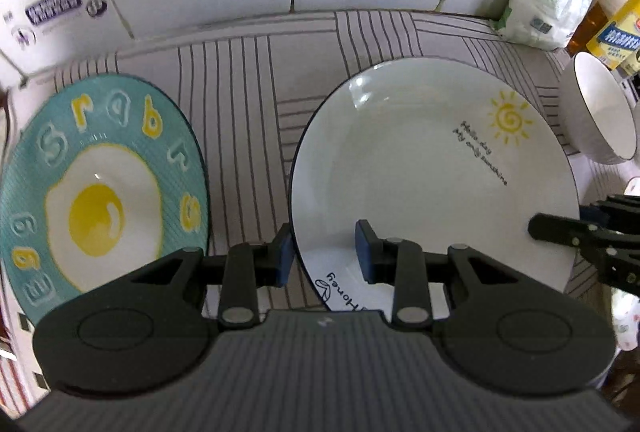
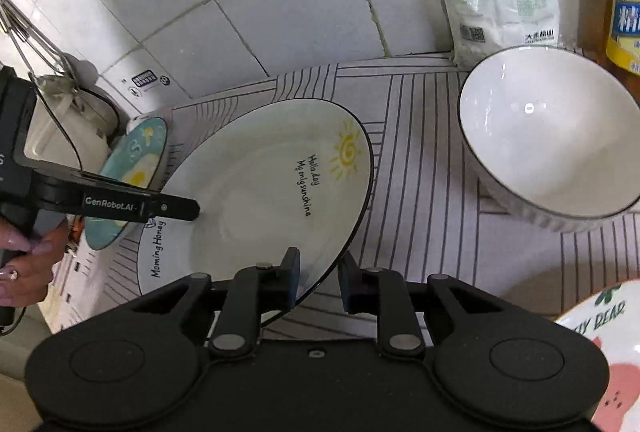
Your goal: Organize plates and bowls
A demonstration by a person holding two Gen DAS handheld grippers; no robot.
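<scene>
Two grippers point steeply down over the striped desk (image 1: 248, 80). Left gripper (image 1: 325, 252) straddles the near-left rim of the round white sun-printed plate (image 1: 420, 168), jaws apart, pads off it. Right gripper (image 2: 319, 282) brackets that plate's opposite rim, jaws slightly apart, not pressing. One teal fried-egg plate (image 1: 100, 184) lies just left. One white ceramic bowl (image 2: 548, 136) sits right; one bear-printed dish (image 2: 612, 344) shows at the corner.
</scene>
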